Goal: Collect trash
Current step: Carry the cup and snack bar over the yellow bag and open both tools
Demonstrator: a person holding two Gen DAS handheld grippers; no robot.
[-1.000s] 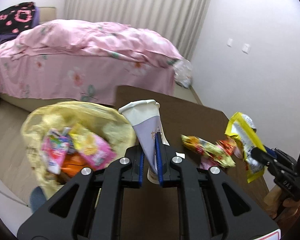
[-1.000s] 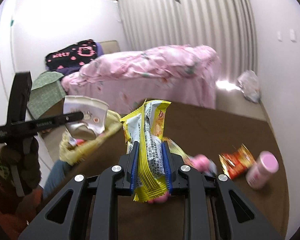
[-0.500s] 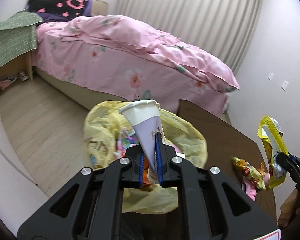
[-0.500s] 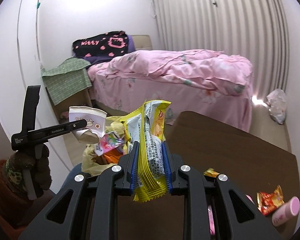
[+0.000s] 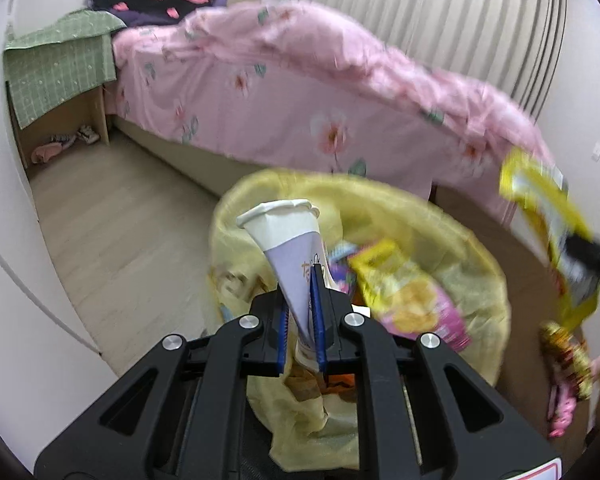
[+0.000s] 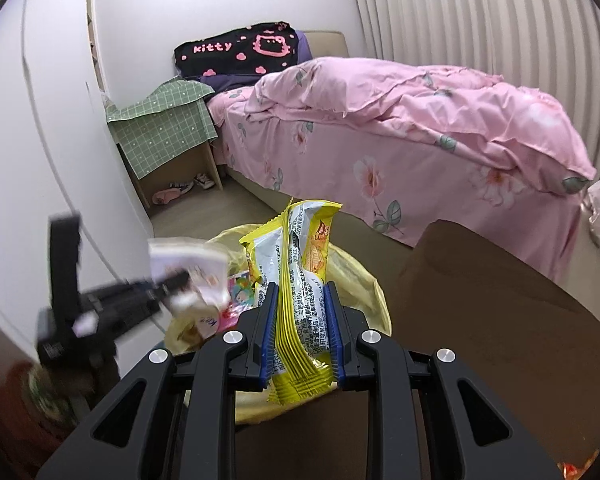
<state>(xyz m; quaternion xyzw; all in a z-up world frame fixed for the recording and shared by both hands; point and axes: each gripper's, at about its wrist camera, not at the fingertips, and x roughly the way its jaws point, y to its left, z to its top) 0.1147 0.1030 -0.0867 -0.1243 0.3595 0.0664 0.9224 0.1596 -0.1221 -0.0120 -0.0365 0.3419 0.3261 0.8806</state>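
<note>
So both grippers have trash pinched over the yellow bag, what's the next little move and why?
Probably open the left gripper first. Its crushed paper cup hangs directly above the open mouth of the yellow bag, so it should drop in. The right gripper holds the yellow wrapper nearer the bag's table-side rim, so it may need a nudge forward.

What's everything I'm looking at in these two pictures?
paper cup: one, white and lilac, flattened in the left gripper
snack wrapper: one, yellow and silver, in the right gripper
trash bag: one, yellow, open below both, holding wrappers
loose wrappers: a few, red and pink, on the table at right
table: one, brown
bed: one, pink floral cover
nightstand: one, green checked cloth on top
left gripper: black, blue pads
right gripper: black, blue pads
</note>
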